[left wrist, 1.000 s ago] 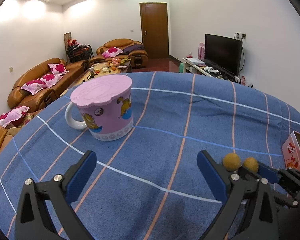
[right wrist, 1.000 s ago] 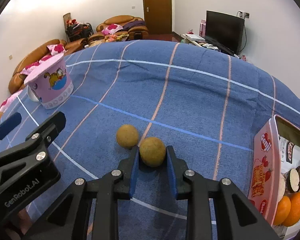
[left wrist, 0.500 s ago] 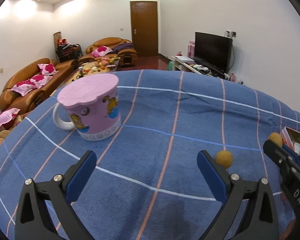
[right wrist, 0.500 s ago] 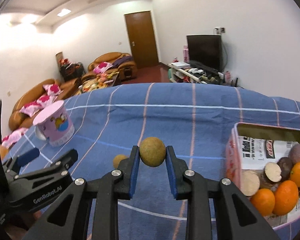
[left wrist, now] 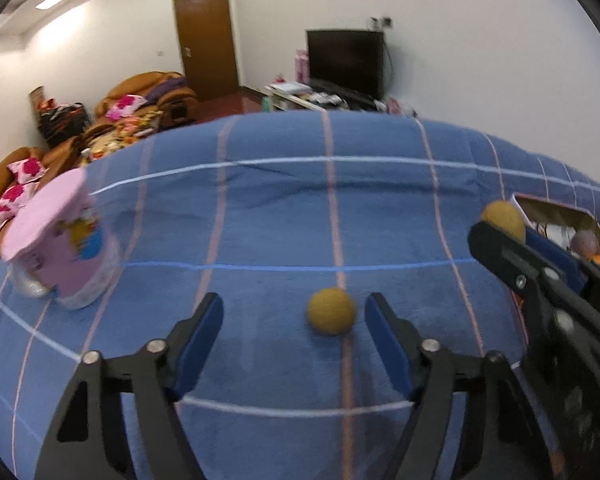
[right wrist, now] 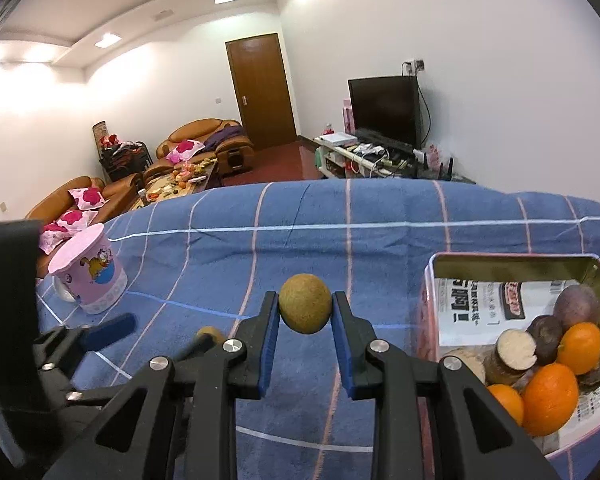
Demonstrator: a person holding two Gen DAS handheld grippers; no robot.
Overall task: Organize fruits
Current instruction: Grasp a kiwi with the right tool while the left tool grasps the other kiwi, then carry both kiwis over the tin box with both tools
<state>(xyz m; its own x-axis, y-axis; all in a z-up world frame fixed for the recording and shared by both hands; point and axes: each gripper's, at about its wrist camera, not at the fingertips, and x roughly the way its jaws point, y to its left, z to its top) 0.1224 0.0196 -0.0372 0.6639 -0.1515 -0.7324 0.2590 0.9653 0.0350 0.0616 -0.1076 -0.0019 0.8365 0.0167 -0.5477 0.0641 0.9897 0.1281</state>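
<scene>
A small brown round fruit (left wrist: 331, 310) lies on the blue checked cloth (left wrist: 284, 216), between the fingers of my left gripper (left wrist: 294, 334) and nearer the right pad. Those jaws are closing and the pads stand clear of the fruit. My right gripper (right wrist: 305, 326) is shut on a second brown round fruit (right wrist: 305, 309), held in the air left of the open tin box (right wrist: 512, 261). The tin holds oranges (right wrist: 550, 396) and dark purple fruits (right wrist: 576, 304). In the left wrist view the right gripper (left wrist: 500, 236) with its fruit (left wrist: 502, 218) hangs before the tin (left wrist: 560, 210).
A pink lidded mug (right wrist: 88, 276) stands on the cloth at the left, also blurred in the left wrist view, mug (left wrist: 60, 248). Printed paper (right wrist: 476, 304) lines the tin. Sofas, a low table, a door and a television lie beyond the far edge.
My left gripper swung right to straddle the lying fruit, and its jaws narrowed. My right gripper lifted its fruit off the cloth and carried it toward the tin.
</scene>
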